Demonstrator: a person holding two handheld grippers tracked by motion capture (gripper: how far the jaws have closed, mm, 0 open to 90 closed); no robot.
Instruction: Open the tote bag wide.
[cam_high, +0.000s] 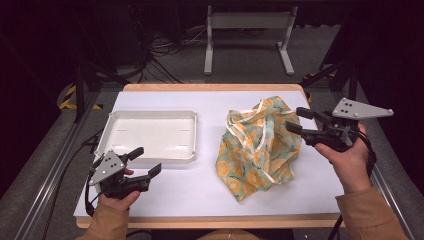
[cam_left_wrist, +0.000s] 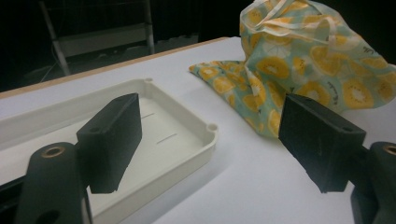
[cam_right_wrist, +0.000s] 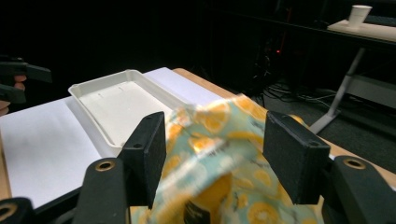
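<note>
A crumpled cloth bag (cam_high: 257, 145) printed with orange slices on pale green, with cream handles, lies right of the table's middle. An empty white tray (cam_high: 116, 118) sits to its left. My right gripper (cam_high: 297, 120) hovers at the bag's right edge, open; in the right gripper view the bag (cam_right_wrist: 219, 135) shows blurred between and beyond the two spread jaws, with no pad pressing on it. My left gripper (cam_high: 146, 160) is open and empty just in front of the tray's near edge. In the left gripper view its jaws frame the tray (cam_left_wrist: 212, 128) and the bag (cam_left_wrist: 303, 70).
A white sheet (cam_high: 200, 195) covers the wood-edged table. On the dark floor behind stand a grey metal frame (cam_high: 247, 22) and loose cables (cam_high: 165, 47). A paper cup (cam_right_wrist: 359, 14) sits on a far table.
</note>
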